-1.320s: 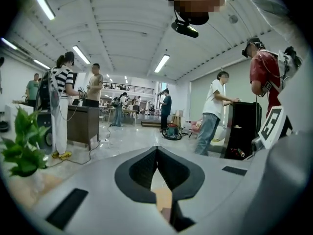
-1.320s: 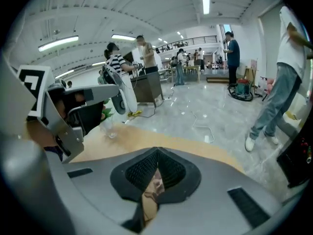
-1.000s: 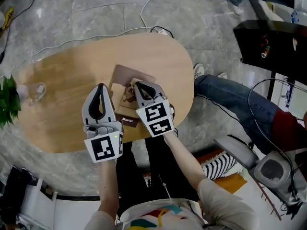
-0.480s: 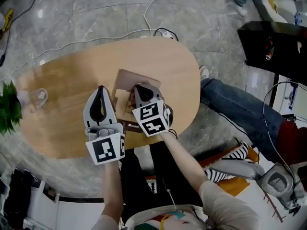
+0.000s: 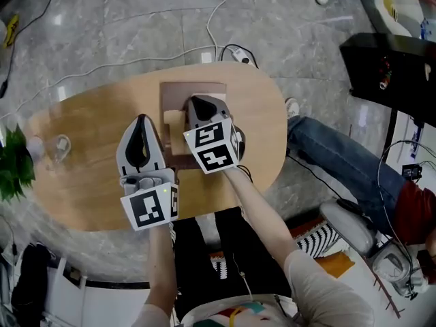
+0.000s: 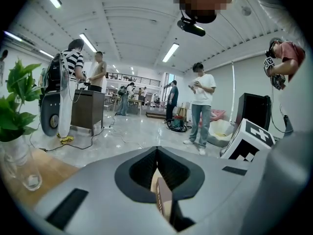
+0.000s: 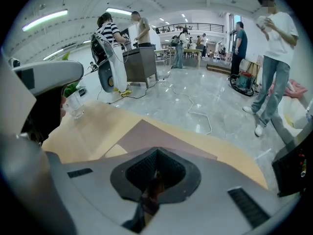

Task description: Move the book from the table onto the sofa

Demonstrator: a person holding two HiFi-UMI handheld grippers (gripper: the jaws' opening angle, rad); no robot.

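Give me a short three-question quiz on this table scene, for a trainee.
1. True or false: the book already lies on a sofa.
2. In the head view, what stands near the left end of the table? A. a glass B. a laptop C. a plate
3. Are the jaws of the right gripper apart or together?
Key: 1. False: it is at the table. 2. A. 3. Together, with a thin part of the book between them.

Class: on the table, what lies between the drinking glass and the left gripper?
Nothing. The head view shows only bare wooden table between the glass and the left gripper.
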